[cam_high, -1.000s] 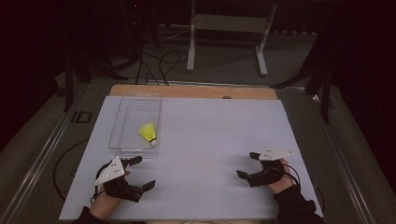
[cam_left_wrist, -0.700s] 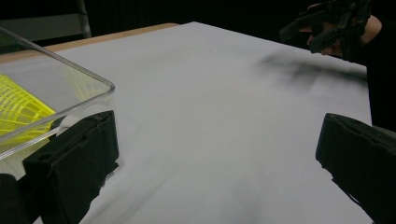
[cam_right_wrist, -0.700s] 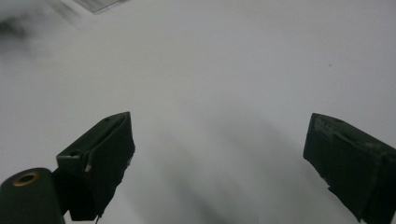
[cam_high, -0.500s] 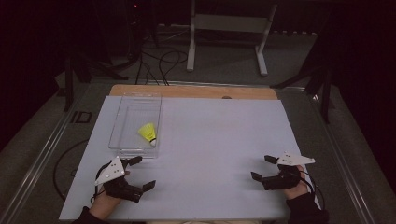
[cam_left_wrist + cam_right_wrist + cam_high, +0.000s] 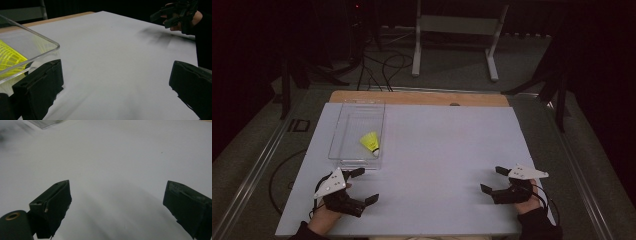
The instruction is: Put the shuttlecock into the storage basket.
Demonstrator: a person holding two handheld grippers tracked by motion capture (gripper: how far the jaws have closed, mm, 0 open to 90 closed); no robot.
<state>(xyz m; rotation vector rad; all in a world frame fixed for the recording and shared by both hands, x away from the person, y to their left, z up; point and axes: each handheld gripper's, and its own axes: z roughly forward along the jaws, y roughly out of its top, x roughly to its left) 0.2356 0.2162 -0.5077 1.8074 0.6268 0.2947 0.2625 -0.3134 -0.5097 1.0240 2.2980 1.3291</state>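
Left gripper (image 5: 360,186) sitting jaws wide just near of clear tray (image 5: 343,142) holding yellow shuttlecock (image 5: 370,142), probably staging a reach; right gripper (image 5: 493,180) idling wide, well apart.

Dim room, dark surroundings; the white table (image 5: 437,150) catches soft overhead light. Both gripper views are soft and grainy, with blurred jaws up close and smeared shadows near the far corners.

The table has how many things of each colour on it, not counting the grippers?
Yellow: 1, the shuttlecock
Clear: 1, the box that holds it
White: 1, the sheet that covers the table
Total: 3
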